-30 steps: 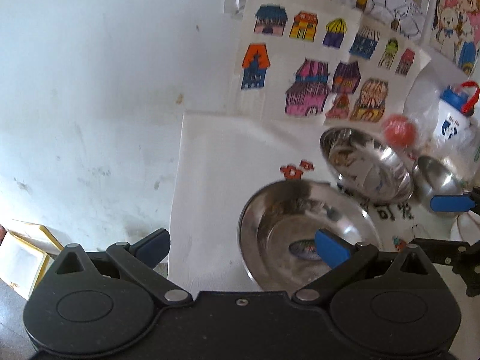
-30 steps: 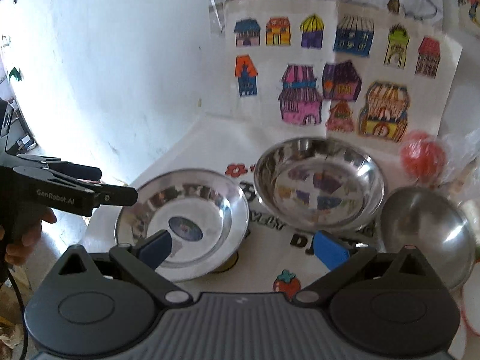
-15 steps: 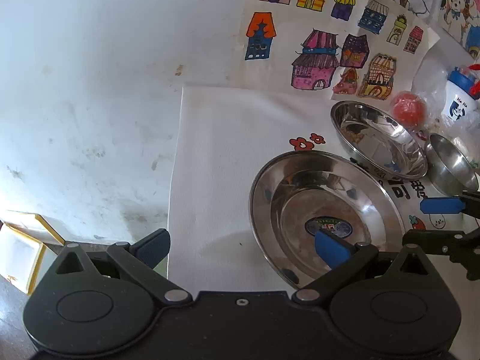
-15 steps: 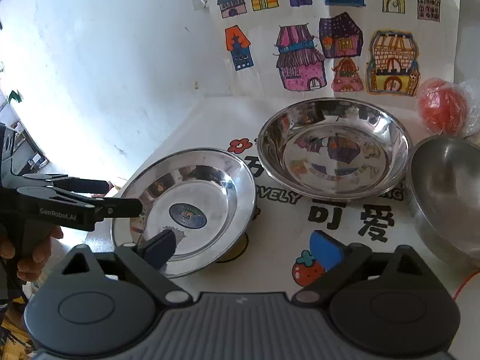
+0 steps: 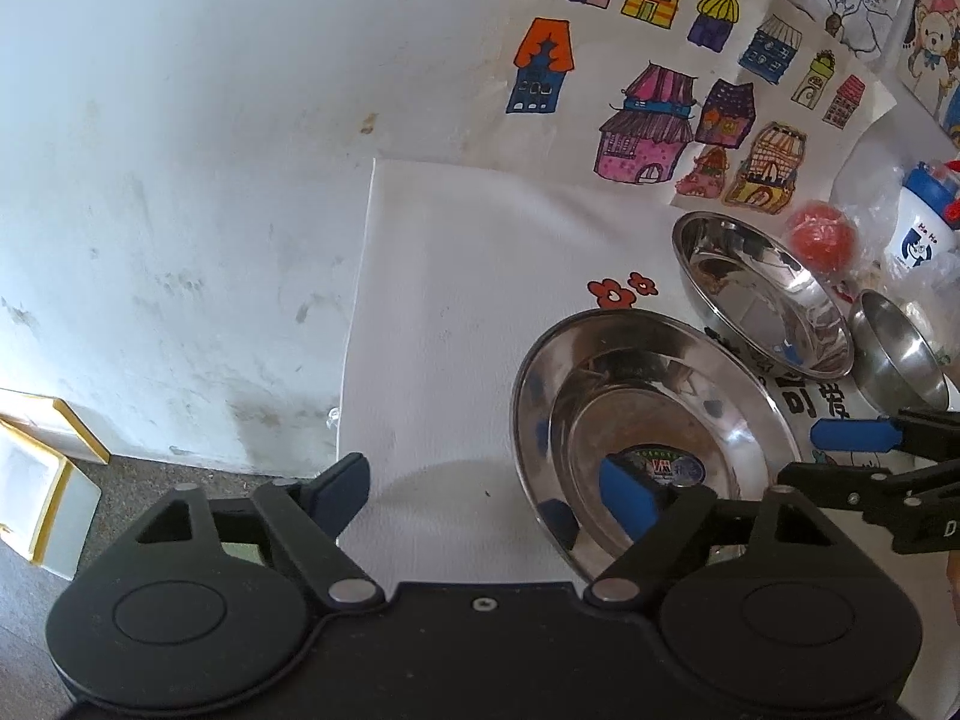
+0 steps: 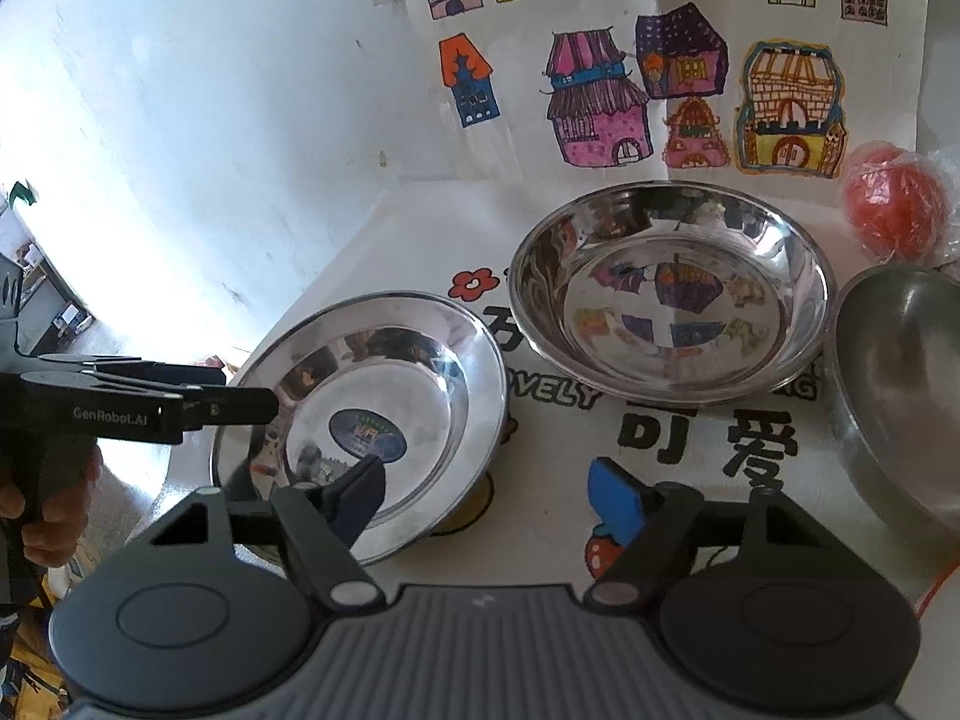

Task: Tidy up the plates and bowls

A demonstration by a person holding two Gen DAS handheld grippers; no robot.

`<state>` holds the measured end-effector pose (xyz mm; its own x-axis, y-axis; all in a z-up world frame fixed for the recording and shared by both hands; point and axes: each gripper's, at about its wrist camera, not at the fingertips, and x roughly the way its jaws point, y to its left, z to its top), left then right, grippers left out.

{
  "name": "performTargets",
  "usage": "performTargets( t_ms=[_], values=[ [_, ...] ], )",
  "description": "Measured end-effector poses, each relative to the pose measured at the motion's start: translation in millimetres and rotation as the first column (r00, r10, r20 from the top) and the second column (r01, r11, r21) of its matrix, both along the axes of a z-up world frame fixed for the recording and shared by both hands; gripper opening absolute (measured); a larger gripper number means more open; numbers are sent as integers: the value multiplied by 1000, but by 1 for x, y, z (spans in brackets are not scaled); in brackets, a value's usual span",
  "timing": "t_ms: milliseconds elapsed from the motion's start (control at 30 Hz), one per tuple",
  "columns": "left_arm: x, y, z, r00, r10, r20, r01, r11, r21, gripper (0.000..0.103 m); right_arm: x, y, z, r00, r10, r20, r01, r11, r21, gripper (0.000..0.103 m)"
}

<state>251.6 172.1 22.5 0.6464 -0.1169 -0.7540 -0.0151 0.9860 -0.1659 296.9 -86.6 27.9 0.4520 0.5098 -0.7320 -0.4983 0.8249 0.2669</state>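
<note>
1. A home setting is suggested by children's house drawings [image 6: 636, 78] taped to a scuffed white wall [image 5: 180, 150].
2. A table [image 5: 456, 300] covered by a cartoon-printed cloth is seen, with steel dishes [image 6: 672, 294] and a child's bottle [image 5: 921, 228].

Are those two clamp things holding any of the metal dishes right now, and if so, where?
Nothing is held yet. Both the left gripper and right gripper have been closing around opposite rims of the stickered steel plate, pads not pressing.

White plastered wall [image 5: 180, 150], scuffed and stained low down. Children's coloured house drawings on paper [image 6: 660, 72] taped to it. Table under white printed cloth [image 5: 456, 276] against wall. Grey floor [image 5: 36, 600] at left; bright daylight.
</note>
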Motion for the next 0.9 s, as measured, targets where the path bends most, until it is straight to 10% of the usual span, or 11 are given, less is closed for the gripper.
performTargets(
  t_ms=[600, 900],
  values=[
    [9, -5, 2, 998, -51, -30, 49, 995, -84, 21, 9, 3, -6, 999, 9, -49, -7, 999, 36, 33],
    [9, -2, 2, 998, -26, -52, 19, 992, -127, 17, 8, 3, -7, 997, 0, -83, 6, 998, 64, 24]
  ],
)
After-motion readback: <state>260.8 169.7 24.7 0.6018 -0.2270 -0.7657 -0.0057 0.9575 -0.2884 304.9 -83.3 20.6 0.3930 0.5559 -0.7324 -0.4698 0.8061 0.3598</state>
